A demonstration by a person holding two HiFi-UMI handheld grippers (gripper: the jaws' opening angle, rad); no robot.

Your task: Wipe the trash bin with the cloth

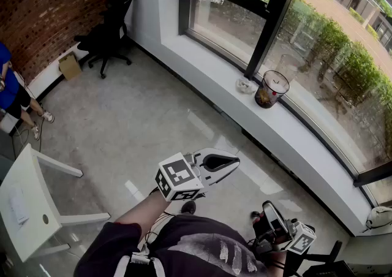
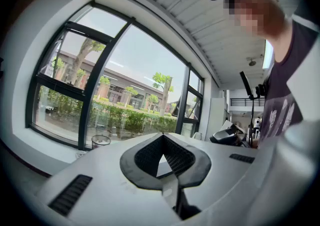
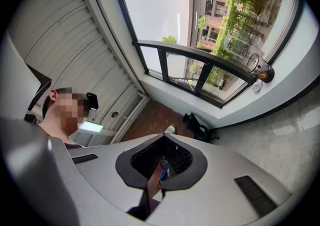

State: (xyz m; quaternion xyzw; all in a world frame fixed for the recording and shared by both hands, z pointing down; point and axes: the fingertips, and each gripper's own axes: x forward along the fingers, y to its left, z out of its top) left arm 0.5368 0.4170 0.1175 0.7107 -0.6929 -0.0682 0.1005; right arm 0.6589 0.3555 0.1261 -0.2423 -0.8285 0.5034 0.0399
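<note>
A: Well short of the windowsill [image 1: 202, 55], your left gripper [image 1: 236, 160] and right gripper [image 1: 267, 206] are both closed, holding nothing.

B: Where's the bin [image 1: 271, 89]?

A: On the windowsill, with what looks like the cloth [image 1: 245, 86] just beside it. Grab carelessly and you may knock that light-looking bin off.

Left tool [image 1: 236, 161] and right tool [image 1: 267, 206] white, black-padded; dark printed shirt [image 1: 202, 242]

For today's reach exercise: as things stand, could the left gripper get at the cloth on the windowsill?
Probably not yet. The left gripper hangs over the floor, well short of the windowsill where the cloth lies beside the trash bin. Nothing blocks the way; stepping closer should do.
</note>
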